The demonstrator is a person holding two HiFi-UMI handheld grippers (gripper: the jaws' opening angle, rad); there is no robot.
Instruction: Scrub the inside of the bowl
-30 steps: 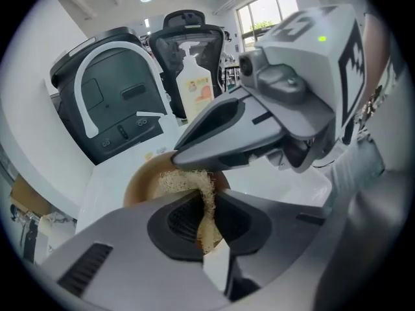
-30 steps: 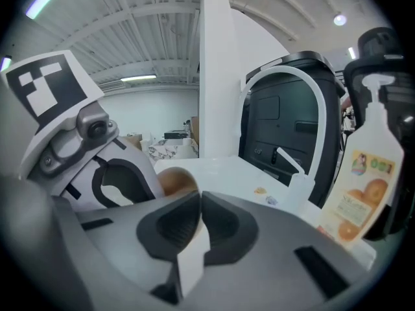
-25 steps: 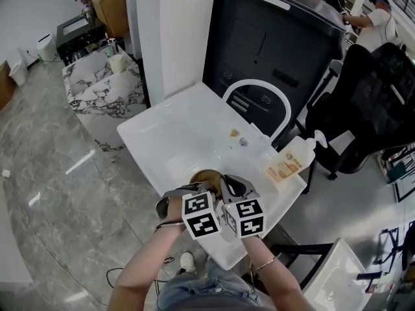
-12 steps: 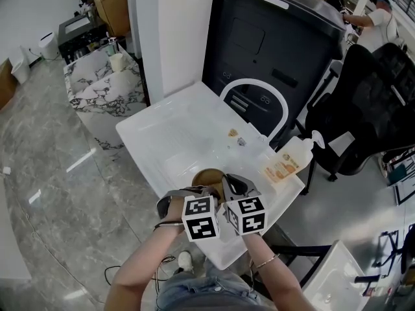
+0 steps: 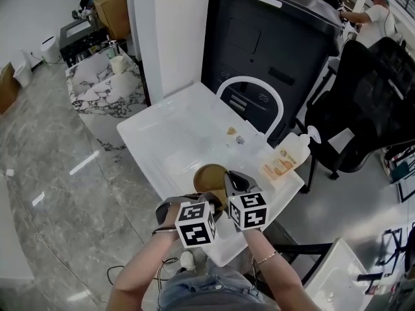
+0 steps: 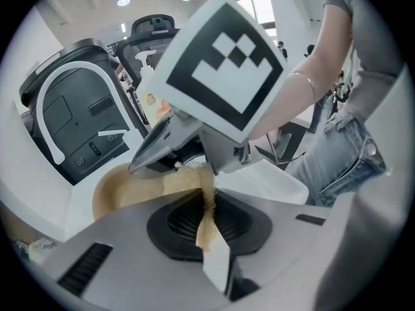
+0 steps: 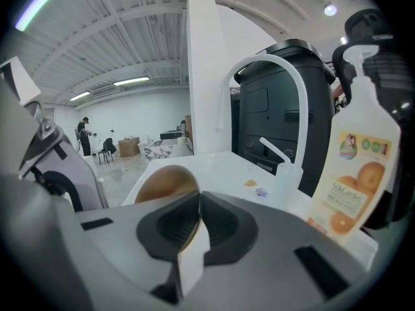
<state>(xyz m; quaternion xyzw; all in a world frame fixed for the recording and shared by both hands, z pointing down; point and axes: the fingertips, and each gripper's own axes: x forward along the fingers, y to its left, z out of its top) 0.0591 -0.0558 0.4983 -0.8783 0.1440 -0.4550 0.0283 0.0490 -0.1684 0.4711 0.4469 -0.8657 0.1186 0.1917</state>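
Observation:
A brown bowl (image 5: 209,175) sits in the white sink basin (image 5: 175,141), close to its near edge. My right gripper (image 5: 228,181) is shut on the bowl's thin near rim (image 7: 185,229); the rest of the bowl (image 7: 165,185) curves away to the left of the jaws. My left gripper (image 5: 213,203) is shut on a tan, rough scrub sponge (image 6: 207,203), held at the bowl's (image 6: 120,188) near rim. In the left gripper view the right gripper's grey body (image 6: 188,138) and marker cube cross just above the sponge.
An orange-labelled soap bottle (image 5: 285,161) lies at the sink's right end, with a white arched faucet (image 5: 253,92) behind it. Small scraps (image 5: 235,135) lie on the basin near the faucet. A dark machine (image 5: 272,37) stands behind, a black chair (image 5: 363,109) to the right.
Both grippers have shifted slightly toward the person, the left one more. More of the bowl's inside shows past them now.

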